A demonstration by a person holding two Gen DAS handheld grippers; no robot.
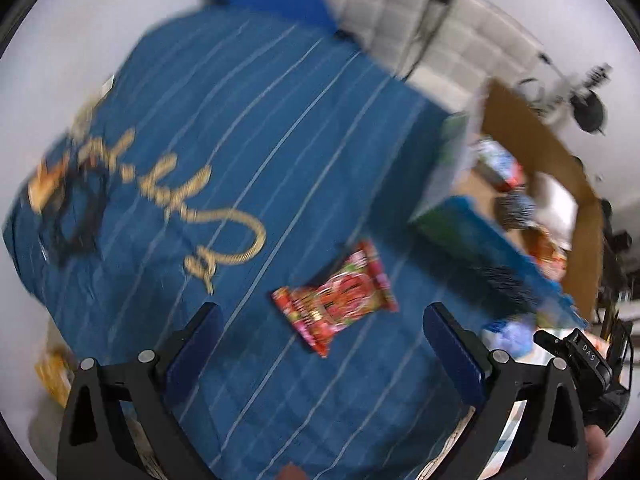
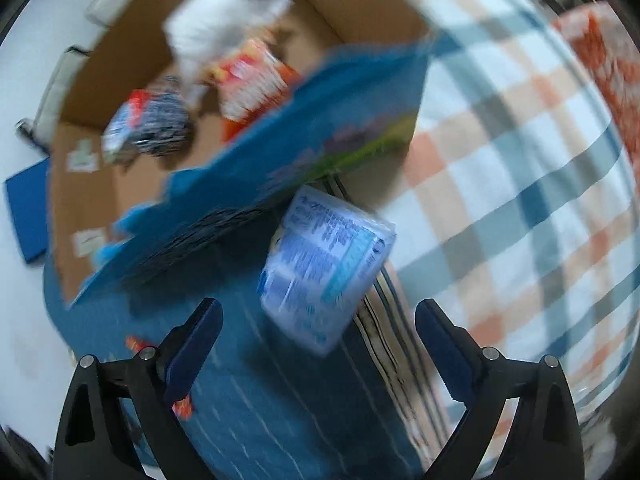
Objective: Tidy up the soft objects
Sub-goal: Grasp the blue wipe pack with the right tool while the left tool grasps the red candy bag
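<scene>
Nearest, my left tongs (image 1: 320, 344): jaws apart, empty, pointing steeply down. Red crinkly plastic snack packet (image 1: 335, 296) lies flat on the blue striped quilt (image 1: 224, 128) just ahead at twelve o'clock, long axis running seven to one.

My right tongs (image 2: 318, 340): jaws wide, gripping nothing. Pale blue wrapped tissue pack (image 2: 326, 268) sits just ahead, twelve o'clock.

Farther, open cardboard box (image 2: 120, 184), eleven o'clock, already holding soft packs.

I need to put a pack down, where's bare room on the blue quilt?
Free: the striped stretch between the gold lettering and the red snack packet. Crowded: by the cardboard box, where the blue tissue pack lies.
</scene>
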